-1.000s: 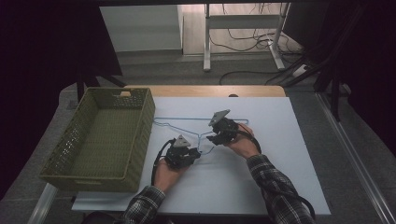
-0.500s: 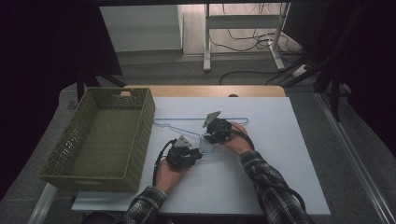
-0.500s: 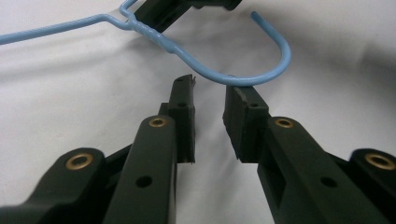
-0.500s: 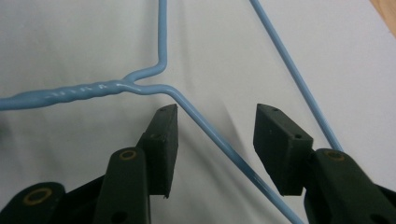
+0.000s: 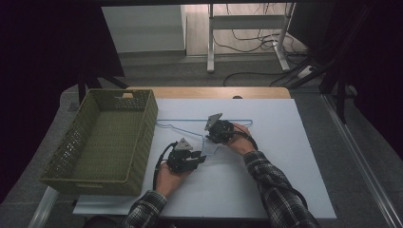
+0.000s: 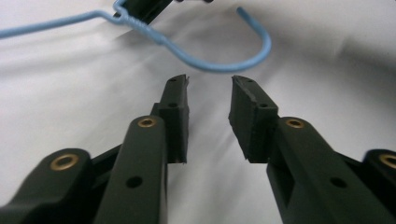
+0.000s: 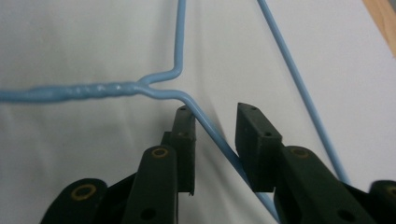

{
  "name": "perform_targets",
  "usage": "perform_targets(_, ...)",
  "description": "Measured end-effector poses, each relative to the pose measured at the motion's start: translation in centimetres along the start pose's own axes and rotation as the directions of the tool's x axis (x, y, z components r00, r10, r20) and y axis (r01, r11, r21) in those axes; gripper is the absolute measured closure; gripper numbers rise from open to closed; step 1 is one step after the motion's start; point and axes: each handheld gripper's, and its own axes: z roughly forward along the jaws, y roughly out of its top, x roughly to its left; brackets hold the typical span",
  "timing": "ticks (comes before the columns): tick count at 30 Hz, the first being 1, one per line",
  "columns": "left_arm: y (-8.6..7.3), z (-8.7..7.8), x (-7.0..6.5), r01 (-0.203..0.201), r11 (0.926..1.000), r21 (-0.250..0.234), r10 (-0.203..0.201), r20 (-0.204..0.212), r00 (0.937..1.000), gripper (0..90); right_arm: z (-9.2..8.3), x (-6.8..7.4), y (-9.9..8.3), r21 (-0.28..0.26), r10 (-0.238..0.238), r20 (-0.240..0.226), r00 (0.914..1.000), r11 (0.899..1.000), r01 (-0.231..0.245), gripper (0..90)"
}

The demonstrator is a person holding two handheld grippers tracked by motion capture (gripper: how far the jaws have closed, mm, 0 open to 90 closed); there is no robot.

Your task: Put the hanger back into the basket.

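A light blue wire hanger (image 5: 190,119) lies flat on the white table top (image 5: 285,156). My left gripper (image 5: 202,156) rests low on the table, pointing right at the hanger's hook (image 6: 257,56). The hook lies just past the tips of the left gripper (image 6: 210,81). Its jaws are open, have just been opening, and hold nothing. My right gripper (image 5: 210,137) sits over the hanger's shoulder beside the twisted neck (image 7: 93,89). In its own view the right gripper (image 7: 215,109) has the shoulder wire (image 7: 210,133) between its jaws. They have just been closing, with a gap still showing.
A green woven basket (image 5: 145,137), empty, stands at the table's left, close to my left hand. A wooden strip (image 5: 204,92) runs along the far edge. Behind the table are a desk frame (image 5: 211,42) and floor cables.
My right hand has shifted left and slightly toward me along the hanger, closer to the left gripper. The left hand and the hanger stay where they were.
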Motion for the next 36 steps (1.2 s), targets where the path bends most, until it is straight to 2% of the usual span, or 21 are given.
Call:
perform_targets(1, -0.1, -0.6, 0.2, 0.013, 0.9999, -0.011, -0.013, -0.005, 0.9999, 65.3, -0.3, 0.0, 0.2, -0.024, -0.005, 0.002, 1.0, 1.0, 0.005, 73.1)
perform_targets(4, -0.2, -1.0, 0.4, 0.02, 0.9996, -0.019, -0.02, -0.012, 0.9997, 65.0, -0.7, -0.3, 0.4, -0.031, -0.018, 0.002, 0.9998, 0.999, 0.018, 75.5)
perform_targets(8, -0.4, -1.5, 0.7, 0.035, 0.999, -0.028, -0.035, -0.023, 0.9991, 64.1, -1.9, -0.6, 1.1, -0.079, -0.031, 0.009, 0.9995, 0.996, 0.031, 85.3)
perform_targets(9, -0.4, -1.5, 0.7, 0.035, 0.999, -0.028, -0.035, -0.023, 0.9991, 64.0, -1.9, -0.6, 1.1, -0.079, -0.031, 0.009, 0.9995, 0.996, 0.031, 85.3)
perform_targets(10, -0.4, -1.6, 0.7, 0.031, 0.9992, -0.027, -0.031, -0.028, 0.9991, 63.8, -2.5, -0.7, 1.4, -0.106, -0.005, 0.007, 1.0, 0.994, 0.006, 86.6)
perform_targets(13, -0.4, -1.8, 0.7, 0.03, 0.9991, -0.031, -0.031, -0.031, 0.999, 63.7, -3.4, -1.0, 1.6, -0.136, 0.016, -0.01, 0.9998, 0.991, -0.017, 87.0)
perform_targets(14, -0.4, -1.8, 0.7, 0.029, 0.999, -0.034, -0.03, -0.032, 0.999, 63.2, -4.1, -1.3, 1.7, -0.166, 0.064, -0.04, 0.9972, 0.984, -0.069, 87.2)
perform_targets(15, -0.3, -1.9, 0.7, 0.03, 0.9989, -0.035, -0.031, -0.034, 0.9989, 63.2, -4.1, -1.3, 1.7, -0.166, 0.064, -0.04, 0.9972, 0.984, -0.069, 87.2)
perform_targets(16, -0.2, -2.0, 0.7, 0.032, 0.9988, -0.037, -0.033, -0.036, 0.9988, 62.7, -4.5, -1.4, 1.7, -0.183, 0.084, -0.06, 0.9947, 0.979, -0.094, 87.2)
perform_targets(17, 0.0, -2.1, 0.6, 0.035, 0.9985, -0.042, -0.037, -0.037, 0.9986, 60.4, -5.2, -1.5, 1.8, -0.2, 0.111, -0.079, 0.9906, 0.972, -0.125, 87.3)
perform_targets(18, 0.0, -2.1, 0.6, 0.035, 0.9985, -0.042, -0.037, -0.037, 0.9986, 58.0, -5.2, -1.5, 1.8, -0.2, 0.111, -0.079, 0.9906, 0.972, -0.125, 87.3)
perform_targets(19, 0.3, -2.5, 0.5, 0.029, 0.9985, -0.047, -0.031, -0.05, 0.9983, 55.3, -5.8, -1.5, 1.8, -0.213, 0.125, -0.091, 0.988, 0.967, -0.142, 87.2)
perform_targets(20, 0.3, -2.5, 0.5, 0.029, 0.9985, -0.047, -0.031, -0.05, 0.9983, 52.1, -5.8, -1.5, 1.8, -0.213, 0.125, -0.091, 0.988, 0.967, -0.142, 87.2)
perform_targets(23, 1.1, -3.5, 0.4, 0.02, 0.9971, -0.074, -0.024, -0.053, 0.9983, 42.2, -7.2, -1.5, 1.9, -0.234, 0.147, -0.112, 0.9827, 0.957, -0.17, 87.3)
perform_targets(26, 1.5, -4.3, 0.4, 0.001, 0.9964, -0.084, -0.005, -0.047, 0.9989, 36.7, -7.9, -1.4, 1.8, -0.24, 0.172, -0.132, 0.9763, 0.95, -0.2, 87.3)
perform_targets(27, 1.7, -4.7, 0.4, -0.019, 0.9961, -0.086, 0.017, -0.033, 0.9993, 34.1, -8.3, -1.4, 1.8, -0.243, 0.177, -0.141, 0.9741, 0.948, -0.207, 87.2)
perform_targets(29, 2.3, -5.6, 0.2, -0.049, 0.9932, -0.105, 0.045, -0.039, 0.9982, 30.6, -8.9, -1.2, 1.8, -0.242, 0.192, -0.159, 0.9685, 0.943, -0.227, 87.2)
perform_targets(32, 3.9, -7.4, -0.2, -0.111, 0.9842, -0.138, 0.103, -0.063, 0.9926, 35.2, -10.0, -0.6, 1.7, -0.239, 0.205, -0.18, 0.9621, 0.94, -0.245, 87.2)
perform_targets(33, 3.9, -7.4, -0.2, -0.111, 0.9842, -0.138, 0.103, -0.063, 0.9926, 37.3, -10.0, -0.6, 1.7, -0.239, 0.205, -0.18, 0.9621, 0.94, -0.245, 87.2)
perform_targets(34, 4.3, -7.8, -0.2, -0.123, 0.9817, -0.146, 0.115, -0.064, 0.9913, 37.3, -10.3, -0.4, 1.7, -0.239, 0.209, -0.188, 0.9597, 0.938, -0.251, 87.2)
perform_targets(36, 5.2, -8.3, -0.1, -0.14, 0.9768, -0.162, 0.131, -0.064, 0.9893, 42.9, -10.7, 0.0, 1.7, -0.237, 0.208, -0.197, 0.9582, 0.938, -0.252, 87.2)
